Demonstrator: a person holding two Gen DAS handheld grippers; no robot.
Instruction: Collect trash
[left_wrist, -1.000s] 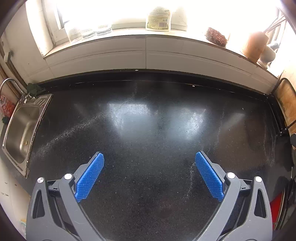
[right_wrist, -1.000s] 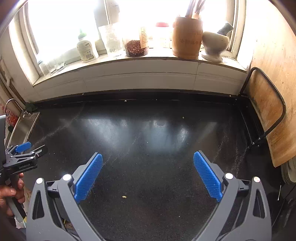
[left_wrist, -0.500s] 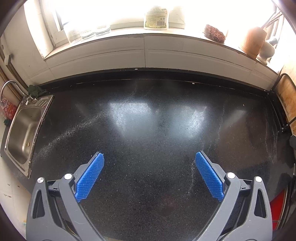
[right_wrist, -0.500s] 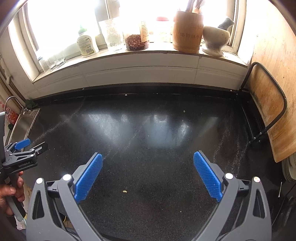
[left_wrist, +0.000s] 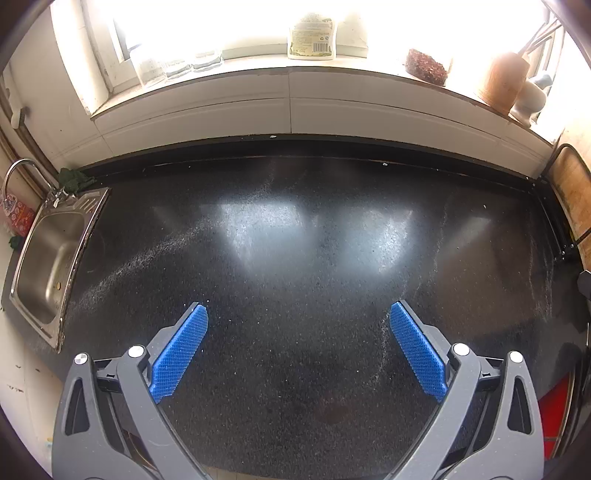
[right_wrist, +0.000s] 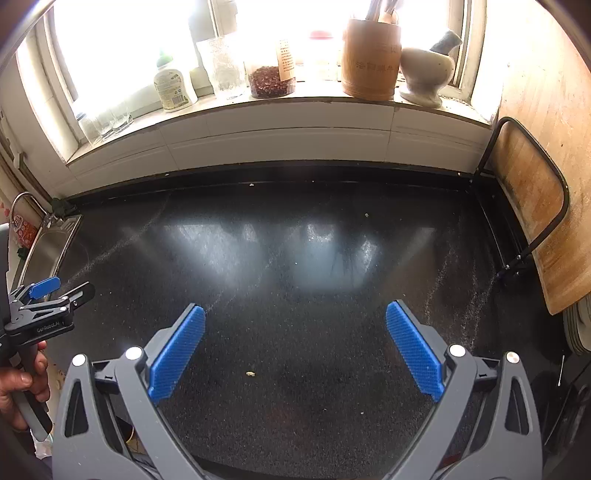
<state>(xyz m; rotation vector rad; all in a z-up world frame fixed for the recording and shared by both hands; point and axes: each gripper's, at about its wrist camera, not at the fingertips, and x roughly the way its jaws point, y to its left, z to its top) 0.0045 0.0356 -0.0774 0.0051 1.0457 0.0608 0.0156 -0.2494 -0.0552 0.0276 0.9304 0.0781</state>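
My left gripper (left_wrist: 298, 314) hangs open over a black speckled countertop (left_wrist: 303, 258), with nothing between its blue pads. My right gripper (right_wrist: 294, 314) is also open and empty above the same countertop (right_wrist: 295, 258). A small pale crumb (right_wrist: 250, 374) lies on the counter between the right gripper's fingers, closer to the left finger. A second tiny crumb (right_wrist: 366, 214) sits farther back near the wall. In the right wrist view the left gripper (right_wrist: 55, 291) shows at the far left, held by a hand (right_wrist: 18, 380).
A steel sink (left_wrist: 48, 258) with a tap is set in at the left. The windowsill holds a detergent bottle (right_wrist: 173, 88), glasses, a jar of red flakes (right_wrist: 271, 79), a wooden utensil holder (right_wrist: 371, 59) and a mortar (right_wrist: 426, 74). A cutting board (right_wrist: 532, 206) in a black rack stands at right.
Both grippers have drawn back and up slightly from the counter, so the wall and sill sit lower in view. Jaws stay open as before.
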